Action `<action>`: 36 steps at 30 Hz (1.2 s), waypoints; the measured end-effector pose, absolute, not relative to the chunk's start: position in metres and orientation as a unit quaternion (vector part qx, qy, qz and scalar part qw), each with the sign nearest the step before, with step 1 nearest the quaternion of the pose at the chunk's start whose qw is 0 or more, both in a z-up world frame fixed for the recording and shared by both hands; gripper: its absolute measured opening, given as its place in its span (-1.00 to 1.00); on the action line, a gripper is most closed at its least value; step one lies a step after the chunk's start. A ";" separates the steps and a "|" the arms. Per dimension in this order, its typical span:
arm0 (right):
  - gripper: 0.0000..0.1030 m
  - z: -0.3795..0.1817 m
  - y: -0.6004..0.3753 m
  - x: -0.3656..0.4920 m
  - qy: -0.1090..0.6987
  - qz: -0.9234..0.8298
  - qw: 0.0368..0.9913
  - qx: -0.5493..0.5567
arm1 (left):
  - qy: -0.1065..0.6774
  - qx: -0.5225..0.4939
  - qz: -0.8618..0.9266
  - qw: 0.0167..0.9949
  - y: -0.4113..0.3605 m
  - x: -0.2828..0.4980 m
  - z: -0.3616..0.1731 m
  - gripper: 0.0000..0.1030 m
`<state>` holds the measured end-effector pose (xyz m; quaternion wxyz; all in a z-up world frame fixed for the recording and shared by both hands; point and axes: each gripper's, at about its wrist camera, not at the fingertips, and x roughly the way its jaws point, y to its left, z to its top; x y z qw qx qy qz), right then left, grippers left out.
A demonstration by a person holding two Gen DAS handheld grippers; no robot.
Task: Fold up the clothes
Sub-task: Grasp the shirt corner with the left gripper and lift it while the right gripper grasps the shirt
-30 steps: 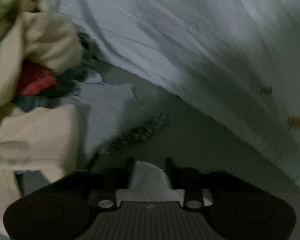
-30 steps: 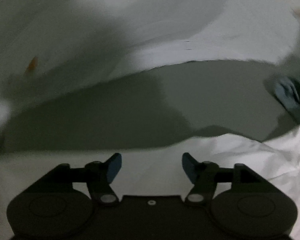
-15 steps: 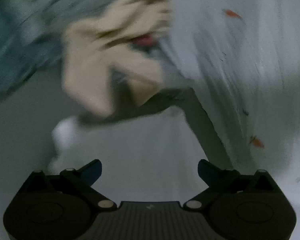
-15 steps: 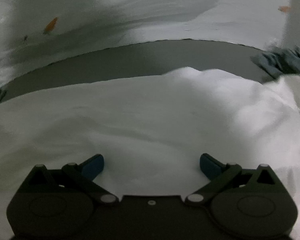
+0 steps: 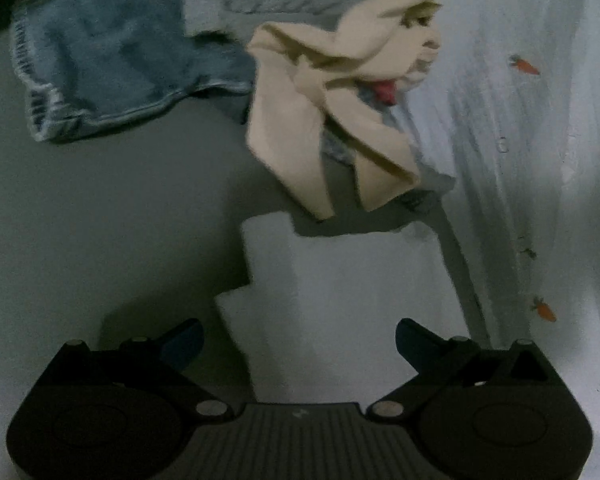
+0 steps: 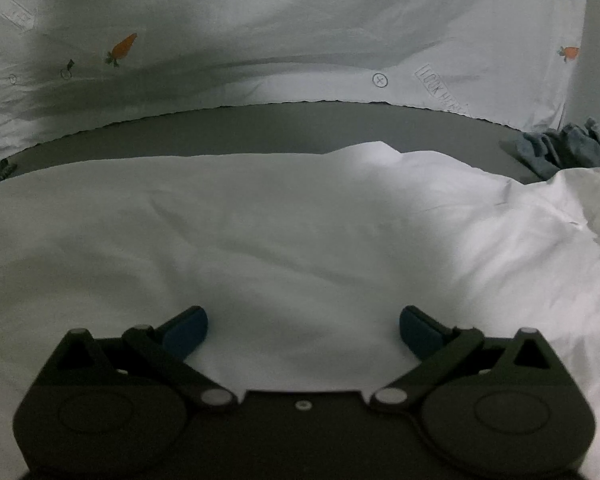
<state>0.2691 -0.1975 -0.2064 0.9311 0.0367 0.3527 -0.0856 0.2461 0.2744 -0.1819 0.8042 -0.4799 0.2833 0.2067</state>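
Now that both the left hand-held gripper [image 5: 298, 340] and right hand-held gripper [image 6: 304, 330] have just spread, empty, over the white shirt [image 6: 300, 240], it lies released; the fold looks set.

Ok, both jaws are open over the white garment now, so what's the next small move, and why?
Probably lower the right gripper and close on the white cotton garment just ahead of it. Both sets of jaws have just been opening and grip nothing; the cloth lies loose on the grey surface, its far edge humped, so it likely needs regripping to fold again.
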 end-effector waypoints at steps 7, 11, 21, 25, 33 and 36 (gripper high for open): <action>1.00 -0.209 -0.195 0.266 0.352 -0.084 0.932 0.037 | 0.275 -0.526 0.175 0.786 0.269 0.250 -0.198 -0.78; 1.00 -0.209 -0.196 0.265 0.351 -0.081 0.932 0.035 | 0.258 -0.526 0.152 0.796 0.268 0.255 -0.191 -0.78; 1.00 -0.210 -0.197 0.264 0.347 -0.079 0.934 0.036 | 0.295 -0.386 -0.185 0.854 0.158 0.343 -0.100 -0.77; 1.00 -0.209 -0.198 0.265 0.349 -0.078 0.933 0.039 | 0.433 -0.409 -0.263 0.758 0.099 0.379 -0.148 -0.56; 1.00 -0.191 -0.216 0.278 0.403 -0.039 0.910 0.085 | 0.429 -0.489 -0.214 0.729 0.129 0.375 -0.161 0.25; 1.00 -0.179 -0.236 0.280 0.409 -0.025 0.894 0.183 | 0.401 -0.524 -0.161 0.734 0.155 0.365 -0.161 0.29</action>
